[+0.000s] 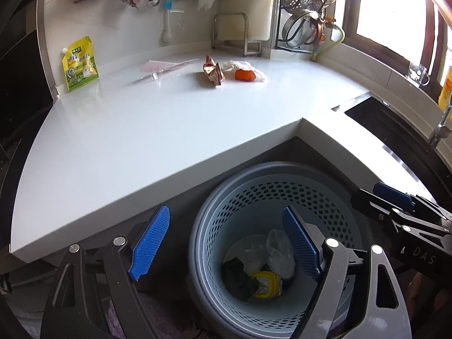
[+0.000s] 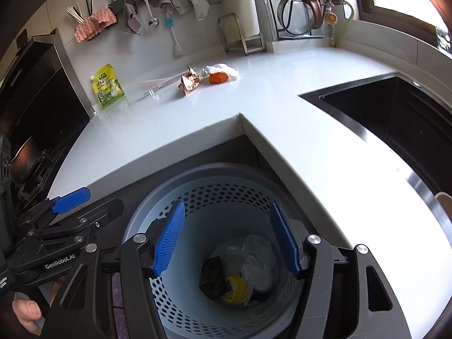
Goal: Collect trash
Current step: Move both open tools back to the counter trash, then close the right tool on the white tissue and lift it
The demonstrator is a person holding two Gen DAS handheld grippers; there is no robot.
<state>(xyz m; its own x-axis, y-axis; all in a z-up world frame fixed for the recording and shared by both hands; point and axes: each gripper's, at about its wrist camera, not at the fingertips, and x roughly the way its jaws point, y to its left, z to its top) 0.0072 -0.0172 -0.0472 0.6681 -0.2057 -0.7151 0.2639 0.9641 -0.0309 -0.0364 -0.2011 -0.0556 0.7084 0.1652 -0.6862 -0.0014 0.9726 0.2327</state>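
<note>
Both pairs of tongs hang over the round grey-blue perforated plastic waste basket (image 1: 271, 195), which sits on the floor in the inner corner of the white L-shaped desk (image 1: 141, 130). The left tongs (image 1: 226, 243) stand wide with nothing between their blue ribbed pads. The right tongs (image 2: 226, 240) are also apart and empty, at a narrower gap. Directly below them, at the basket's bottom, lie a crumpled clear plastic bag (image 2: 258, 262), a dark wrapper (image 2: 212, 279) and a yellow ring-shaped cap (image 2: 236, 288). Far ahead of the tongs, on the desk, a crumpled red-brown snack wrapper (image 1: 212, 70) lies just left of an orange lump (image 1: 244, 75) resting on white tissue (image 1: 240, 65). Further left stands a yellow-green spouted pouch (image 1: 80, 63).
</note>
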